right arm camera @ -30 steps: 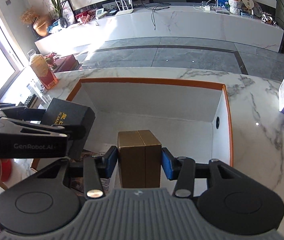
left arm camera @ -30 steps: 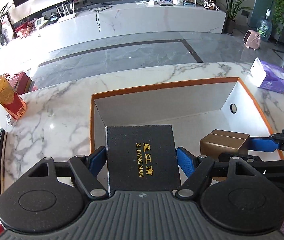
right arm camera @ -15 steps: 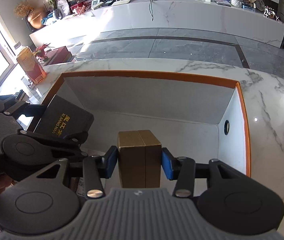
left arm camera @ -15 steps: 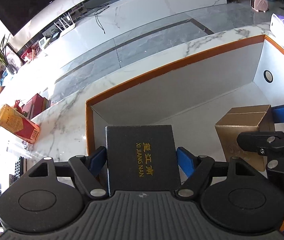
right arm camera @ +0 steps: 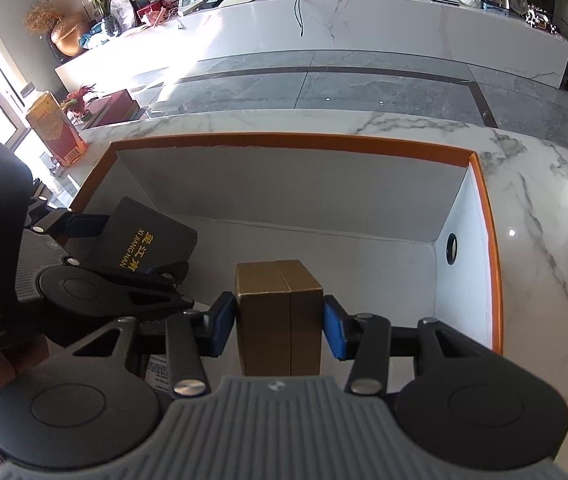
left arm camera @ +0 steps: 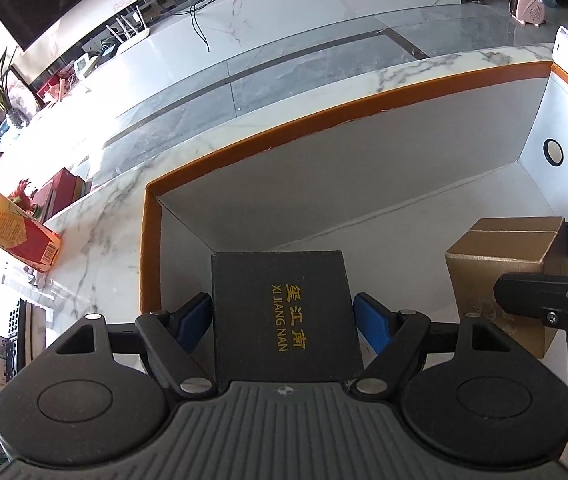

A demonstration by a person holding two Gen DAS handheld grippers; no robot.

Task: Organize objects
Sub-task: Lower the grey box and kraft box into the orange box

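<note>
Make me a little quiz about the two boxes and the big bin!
1. True or false: the left gripper holds the gold box.
2. Which box has yellow letters: A) black box B) gold box?
3. Fill in: the big white bin has an ______ rim.

Key: 1. False, its jaws are shut on the black box; the right gripper has the gold one. 2. A. 3. Orange.

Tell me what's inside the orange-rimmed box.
Inside the orange-rimmed white box: a black lettered case and a gold carton, each gripped. Printed paper shows below; the floor underneath them is hidden.
</note>
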